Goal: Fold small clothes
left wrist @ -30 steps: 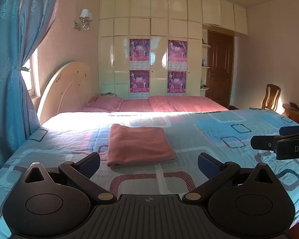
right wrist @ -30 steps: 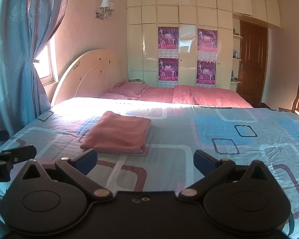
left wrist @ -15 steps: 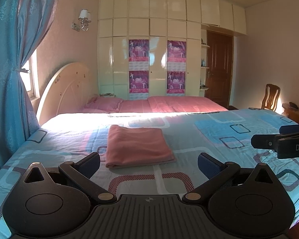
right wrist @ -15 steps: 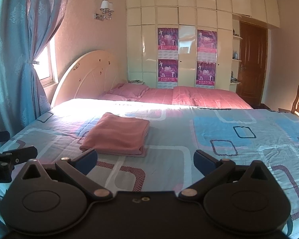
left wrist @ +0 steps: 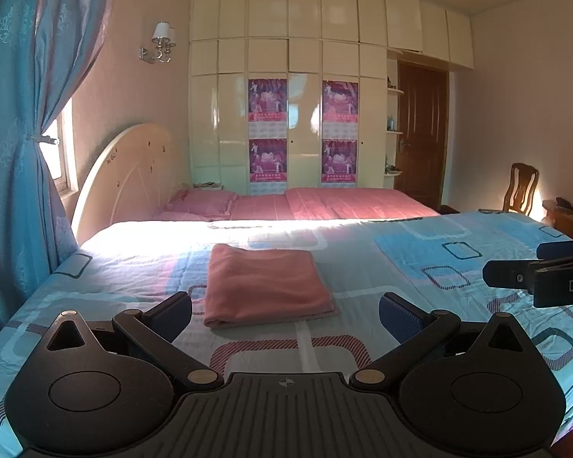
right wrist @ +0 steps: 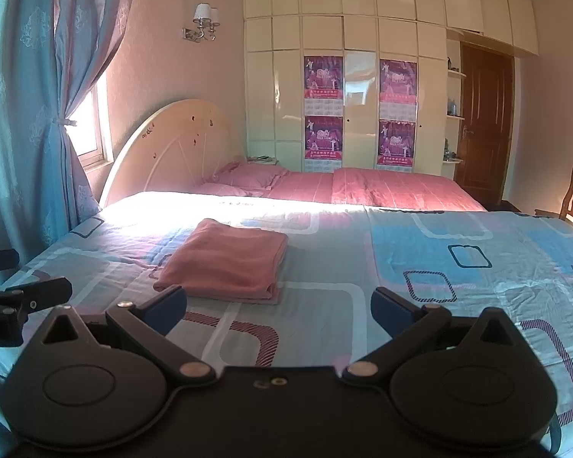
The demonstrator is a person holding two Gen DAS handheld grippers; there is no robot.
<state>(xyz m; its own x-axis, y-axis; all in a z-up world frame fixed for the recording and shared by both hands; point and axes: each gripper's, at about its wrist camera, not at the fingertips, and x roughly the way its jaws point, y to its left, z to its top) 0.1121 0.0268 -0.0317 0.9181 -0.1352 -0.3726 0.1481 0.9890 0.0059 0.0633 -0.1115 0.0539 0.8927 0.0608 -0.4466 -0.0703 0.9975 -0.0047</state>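
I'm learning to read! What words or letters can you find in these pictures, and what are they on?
"DA" on the right gripper; the rest is cut off by the picture edge.
"LA" on the left gripper, also cut off.
The posters carry print, too small and blurred to read.
Nothing readable on the pink cloth or the bed.

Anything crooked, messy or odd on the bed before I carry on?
Nothing stands out. The pink cloth lies folded in a neat rectangle, flat on the patterned bedspread, edges stacked evenly. Both the left gripper and the right gripper are open and clear of it.
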